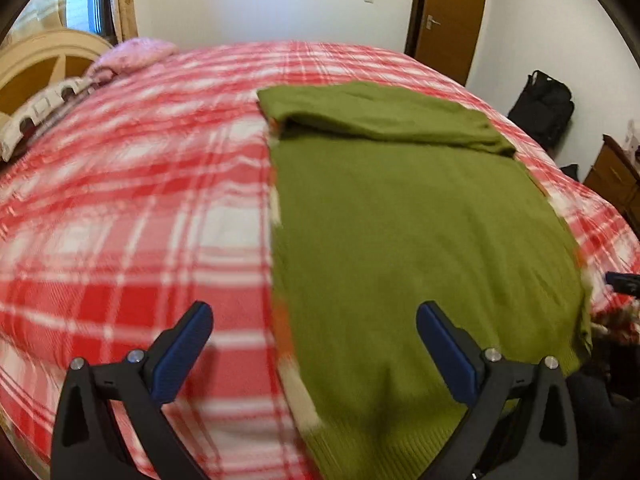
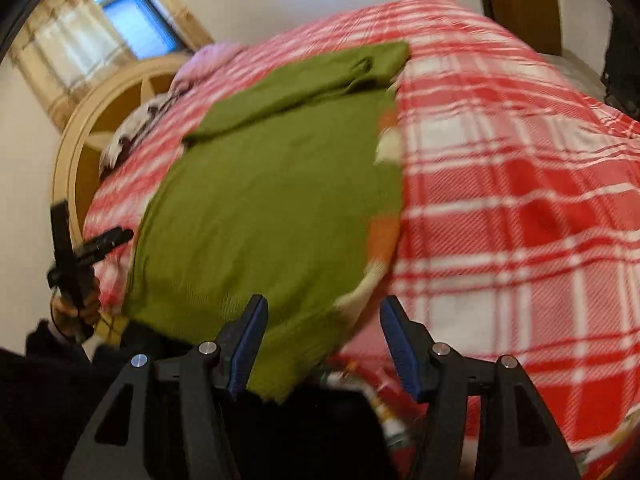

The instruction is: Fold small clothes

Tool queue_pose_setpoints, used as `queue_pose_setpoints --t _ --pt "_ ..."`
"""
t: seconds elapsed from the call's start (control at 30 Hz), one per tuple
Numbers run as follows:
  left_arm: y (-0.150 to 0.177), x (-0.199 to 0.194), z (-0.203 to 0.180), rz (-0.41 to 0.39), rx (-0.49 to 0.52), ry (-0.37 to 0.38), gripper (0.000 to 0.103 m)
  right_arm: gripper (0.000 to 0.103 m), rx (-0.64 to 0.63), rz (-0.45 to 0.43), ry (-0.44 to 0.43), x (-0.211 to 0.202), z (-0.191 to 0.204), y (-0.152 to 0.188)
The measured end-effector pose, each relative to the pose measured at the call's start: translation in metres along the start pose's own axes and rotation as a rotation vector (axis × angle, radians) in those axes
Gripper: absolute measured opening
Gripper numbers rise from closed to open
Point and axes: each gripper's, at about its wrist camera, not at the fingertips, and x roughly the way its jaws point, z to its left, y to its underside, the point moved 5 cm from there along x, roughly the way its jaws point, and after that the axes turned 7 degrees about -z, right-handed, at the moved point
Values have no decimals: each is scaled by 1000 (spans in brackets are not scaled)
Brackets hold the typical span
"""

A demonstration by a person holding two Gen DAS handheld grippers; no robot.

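An olive-green sweater (image 1: 400, 220) lies flat on the red and white plaid bed (image 1: 140, 200), with one sleeve (image 1: 380, 116) folded across its far end. Orange and white patches (image 1: 284, 332) peek out along its long edge. My left gripper (image 1: 314, 312) is open above the near part of that edge, one finger over plaid and the other over green. My right gripper (image 2: 325, 304) is open just above the sweater's (image 2: 272, 200) near hem corner, gripping nothing. In the right wrist view a hand (image 2: 76, 312) holds the left gripper off the sweater's far side.
A rounded wooden headboard (image 1: 44, 56) and a pink pillow (image 1: 136, 54) sit at the bed's head. A brown door (image 1: 448, 12), a black backpack (image 1: 544, 104) and a wooden dresser (image 1: 616, 184) stand beyond the bed. A curtained window (image 2: 128, 12) is behind the headboard.
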Motion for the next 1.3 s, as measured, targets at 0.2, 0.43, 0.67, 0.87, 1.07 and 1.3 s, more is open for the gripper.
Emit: queue_pose_setpoints --t 0.2,0.43,0.67,0.87,1.07,1.3 --pt "42 -10 -13 56 -34 68 103 60 -96 85 27 24 38 17" --pt "64 -10 -20 69 -66 117 103 60 -124 145 129 40 54 40" --pt "73 4 -28 114 -78 163 96 60 -181 160 229 60 66 42" --pt "80 5 -21 139 -145 209 81 59 -98 165 252 63 52 45" --pt "85 6 -23 161 -143 226 48 22 122 163 128 53 18 45" --pt "82 -2 -32 156 -104 259 12 17 309 98 -126 35 10 33"
